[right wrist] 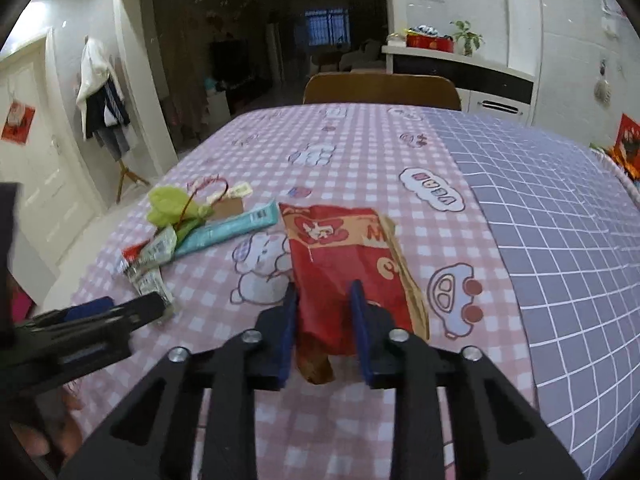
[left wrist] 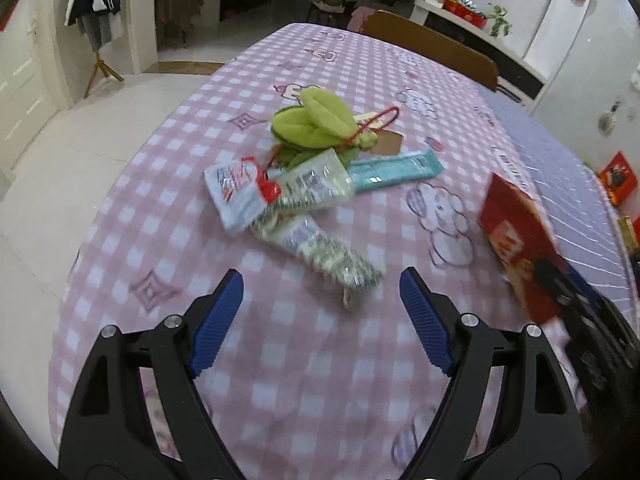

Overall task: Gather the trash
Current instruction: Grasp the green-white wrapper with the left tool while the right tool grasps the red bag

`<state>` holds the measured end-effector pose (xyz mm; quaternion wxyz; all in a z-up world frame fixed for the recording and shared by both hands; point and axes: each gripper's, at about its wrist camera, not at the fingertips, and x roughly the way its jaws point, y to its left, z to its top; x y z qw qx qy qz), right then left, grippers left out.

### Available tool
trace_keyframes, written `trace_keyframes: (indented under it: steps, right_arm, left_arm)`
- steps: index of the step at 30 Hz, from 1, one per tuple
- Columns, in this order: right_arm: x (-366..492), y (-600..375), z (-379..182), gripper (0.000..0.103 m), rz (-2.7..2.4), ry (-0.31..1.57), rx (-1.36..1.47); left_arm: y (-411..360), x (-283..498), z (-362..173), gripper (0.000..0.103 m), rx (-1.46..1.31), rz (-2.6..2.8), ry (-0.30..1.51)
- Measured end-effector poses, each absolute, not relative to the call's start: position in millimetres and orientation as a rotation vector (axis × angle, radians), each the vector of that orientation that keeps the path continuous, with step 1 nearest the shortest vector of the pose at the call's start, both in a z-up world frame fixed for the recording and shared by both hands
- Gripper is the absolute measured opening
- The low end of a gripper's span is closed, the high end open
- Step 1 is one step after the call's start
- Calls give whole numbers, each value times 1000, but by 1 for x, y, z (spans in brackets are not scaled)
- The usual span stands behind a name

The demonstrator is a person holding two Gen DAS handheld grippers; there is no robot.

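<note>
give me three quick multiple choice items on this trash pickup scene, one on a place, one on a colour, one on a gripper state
1. Where does the pile of wrappers lie relative to the red paper bag in the right wrist view?
A. left of it
B. right of it
C. inside it

2. What colour is the long flat wrapper at the pile's edge?
A. yellow
B. teal
C. black

3. What is the right gripper doing?
A. standing open over bare cloth
B. shut on the red paper bag
C. holding a green wrapper

Answers:
1. A, the pile sits toward the picture's left, apart from the bag.
2. B, it shows teal in both views.
3. B, both pads press the bag's near end.
</note>
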<state>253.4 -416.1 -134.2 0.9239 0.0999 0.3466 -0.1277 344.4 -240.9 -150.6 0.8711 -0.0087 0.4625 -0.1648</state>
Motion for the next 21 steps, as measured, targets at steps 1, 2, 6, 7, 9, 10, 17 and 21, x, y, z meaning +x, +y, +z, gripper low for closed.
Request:
trace_keyframes:
  steps: [1, 2, 6, 7, 9, 10, 17, 21]
  right_arm:
    - [255, -417, -132, 22, -263, 705, 203]
    - [252, -418, -130, 20, -260, 694, 209]
    - [248, -421, -123, 17, -250, 674, 230]
    - [247, -421, -121, 17, -248, 672, 235]
    - [245, -422, -118, 16, -242, 662, 253]
    - [244, -422, -116, 16, -241, 655, 257]
    - [235, -417, -104, 14, -225, 606, 278]
    - [229, -413, -101, 13, -203, 599, 300]
  left_arm:
    - [-241, 348, -152, 79, -13, -339, 967]
    - [-243, 353, -153, 79, -10, -332, 973]
    - [-250, 365, -155, 79, 39, -292, 986]
    - [-250, 367, -155, 79, 57, -281, 990]
    - [-250, 370, -156, 79, 68, -269, 995]
    - [-250, 372, -156, 79, 70, -268, 995]
    - [-256, 364, -155, 53, 112, -326, 980]
    - [-253, 359, -153, 34, 87, -371, 988]
